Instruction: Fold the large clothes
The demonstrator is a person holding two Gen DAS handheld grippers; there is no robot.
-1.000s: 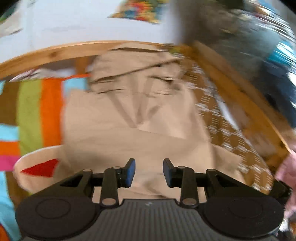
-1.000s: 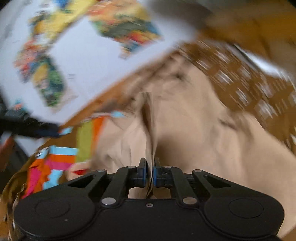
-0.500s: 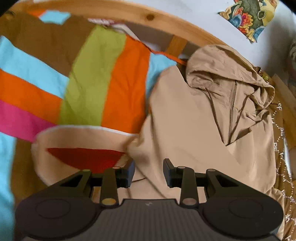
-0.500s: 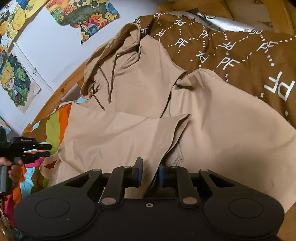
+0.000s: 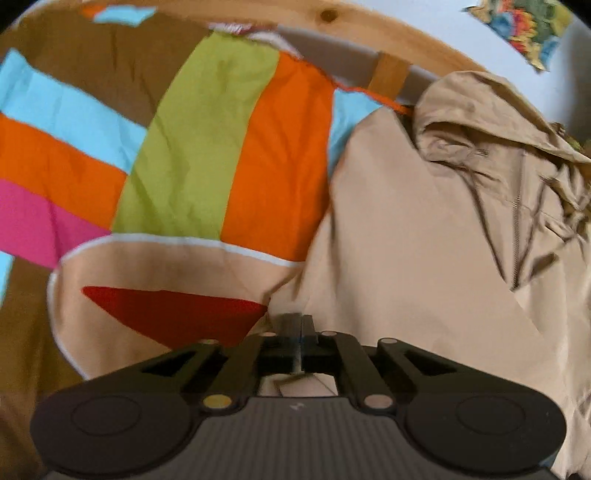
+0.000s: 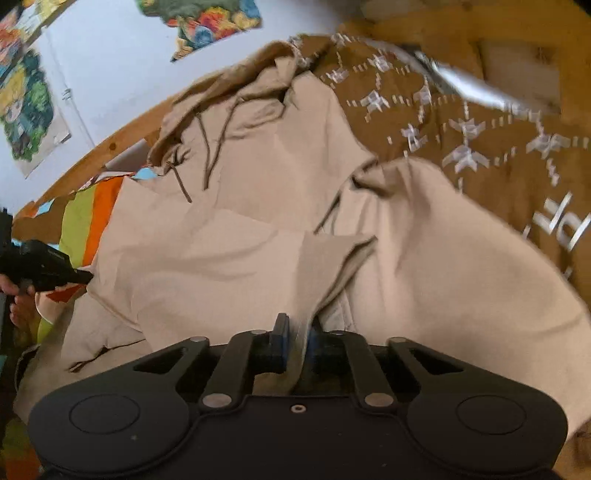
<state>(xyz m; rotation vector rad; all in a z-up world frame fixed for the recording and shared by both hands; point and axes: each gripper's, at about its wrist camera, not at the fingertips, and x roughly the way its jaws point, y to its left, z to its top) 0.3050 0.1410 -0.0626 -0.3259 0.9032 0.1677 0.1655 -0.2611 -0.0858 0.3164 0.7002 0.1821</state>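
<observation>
Both tongs are closed on the beige hoodie [image 6: 258, 236], left tongs [image 5: 301, 326] at its edge, right tongs [image 6: 297, 332] pinching a fold, over the striped bedcover [image 5: 192, 147].

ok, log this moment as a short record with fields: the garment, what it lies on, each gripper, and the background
garment: beige hooded jacket, hood toward the wooden bed frame, zip and drawcords showing
surface: colourful striped cover on one side, brown patterned blanket on the other
left gripper: shut at the jacket's edge; pinching cloth or not, cannot tell
right gripper: shut on a fold of the jacket
background: white wall with colourful pictures
</observation>
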